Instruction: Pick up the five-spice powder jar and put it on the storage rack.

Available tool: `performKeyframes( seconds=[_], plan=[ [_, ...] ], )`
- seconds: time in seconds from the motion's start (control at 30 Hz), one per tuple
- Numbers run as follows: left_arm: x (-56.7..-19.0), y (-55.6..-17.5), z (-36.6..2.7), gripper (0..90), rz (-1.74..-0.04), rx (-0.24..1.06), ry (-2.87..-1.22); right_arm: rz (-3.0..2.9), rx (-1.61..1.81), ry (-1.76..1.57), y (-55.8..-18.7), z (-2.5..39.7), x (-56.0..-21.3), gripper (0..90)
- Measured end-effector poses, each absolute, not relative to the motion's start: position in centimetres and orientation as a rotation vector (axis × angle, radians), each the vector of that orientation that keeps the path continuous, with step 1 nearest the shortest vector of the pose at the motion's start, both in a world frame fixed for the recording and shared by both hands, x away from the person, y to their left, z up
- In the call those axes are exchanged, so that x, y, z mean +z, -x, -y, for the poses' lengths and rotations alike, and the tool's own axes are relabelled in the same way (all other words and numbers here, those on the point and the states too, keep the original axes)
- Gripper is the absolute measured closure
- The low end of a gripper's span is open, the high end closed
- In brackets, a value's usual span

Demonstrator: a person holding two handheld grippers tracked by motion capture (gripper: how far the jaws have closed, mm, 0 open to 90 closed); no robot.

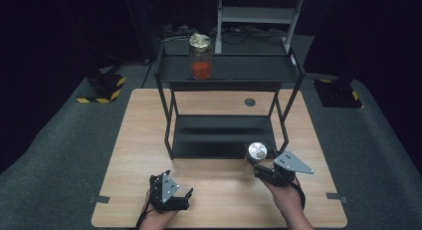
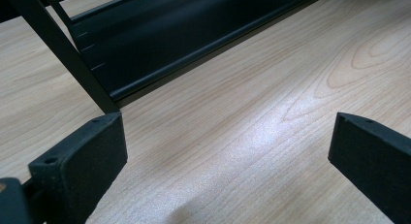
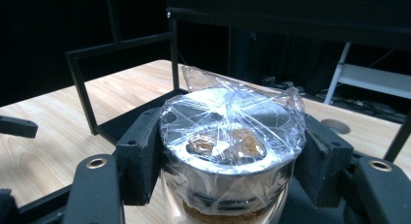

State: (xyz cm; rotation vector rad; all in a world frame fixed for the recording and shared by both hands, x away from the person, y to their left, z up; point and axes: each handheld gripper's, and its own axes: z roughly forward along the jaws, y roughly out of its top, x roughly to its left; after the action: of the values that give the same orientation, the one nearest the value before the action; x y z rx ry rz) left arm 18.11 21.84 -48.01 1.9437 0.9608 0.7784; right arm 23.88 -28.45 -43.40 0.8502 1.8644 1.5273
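Note:
My right gripper (image 1: pixel 255 166) is shut on a glass jar (image 1: pixel 256 156) with a silver lid wrapped in clear film; brown grains show in the jar (image 3: pixel 231 146) between the black pads (image 3: pixel 140 151). It is held just in front of the black two-shelf rack (image 1: pixel 226 70), near its right front leg. A second jar (image 1: pixel 200 57) with red contents and a film-covered lid stands upright on the rack's top shelf, toward the left. My left gripper (image 1: pixel 185 196) rests low over the table's front edge, open; its jaws (image 2: pixel 228 156) stand wide apart over bare wood, facing the rack's lower shelf (image 2: pixel 184 35).
The wooden table (image 1: pixel 144 140) carries the rack across its middle and back. A round cable hole (image 1: pixel 250 102) lies behind the rack. Dark carpet surrounds the table; a white frame (image 1: pixel 259 16) and yellow-black striped bases (image 1: pixel 102 88) stand beyond it.

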Motion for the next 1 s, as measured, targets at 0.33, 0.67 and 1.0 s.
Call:
performKeyframes(
  seconds=[0.33,0.67,1.0],
  plan=[
    [-48.0,-18.1,-21.8,0.6,-0.951,0.778,-1.951,-1.830,1.525,-0.834,-23.7,29.1,-41.3,34.1],
    [-48.0,-18.1,-21.9,0.6,-0.947,0.776,-1.950,-1.796,1.541,-0.825,-23.9,29.3,-39.5,34.1],
    [-48.0,-18.1,-22.0,0.6,-0.946,0.773,-1.947,-1.764,1.543,-0.796,-24.1,29.2,-36.9,34.1]
  ],
)
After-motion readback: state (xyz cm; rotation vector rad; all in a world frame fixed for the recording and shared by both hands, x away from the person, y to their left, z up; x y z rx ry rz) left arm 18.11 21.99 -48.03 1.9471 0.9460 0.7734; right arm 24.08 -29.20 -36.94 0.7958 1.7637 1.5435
